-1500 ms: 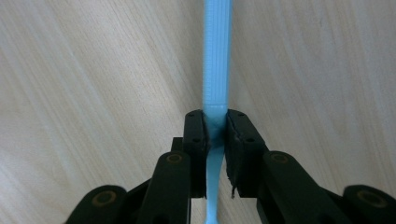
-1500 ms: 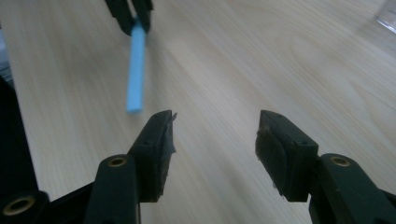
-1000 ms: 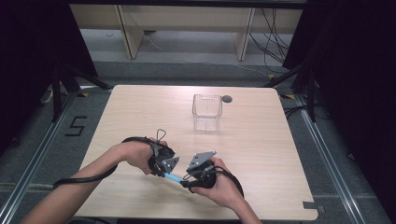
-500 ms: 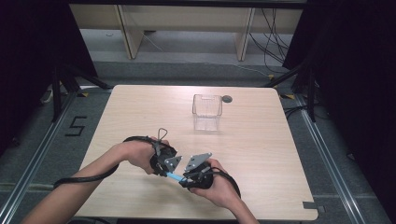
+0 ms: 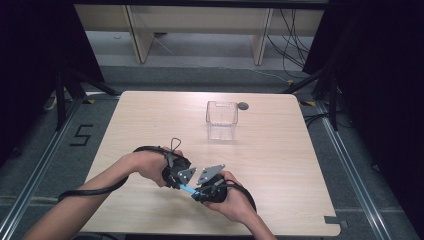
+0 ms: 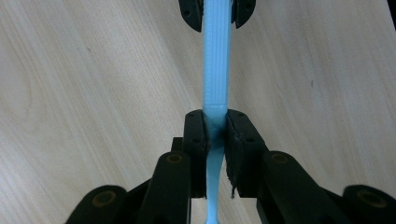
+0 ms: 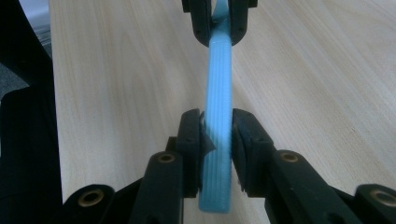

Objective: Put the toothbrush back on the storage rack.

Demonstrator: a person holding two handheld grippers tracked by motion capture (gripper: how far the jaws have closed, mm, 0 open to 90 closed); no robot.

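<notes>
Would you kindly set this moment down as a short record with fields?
Held thing: slim light-blue ribbed plastic handle, above the table
Left gripper: shut on the handle's thin end
Right gripper: jaws just closing, pads now on the handle's wide end
Hands: facing each other near the front edge
Surface: pale wooden table
Also there: clear square plastic container, upright, farther back; small dark round disc beside it

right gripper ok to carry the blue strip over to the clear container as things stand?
Probably not yet: the blue strip is clamped by the right gripper, whose jaws have just been closing, and by the left gripper. The table toward the clear container looks free.
</notes>
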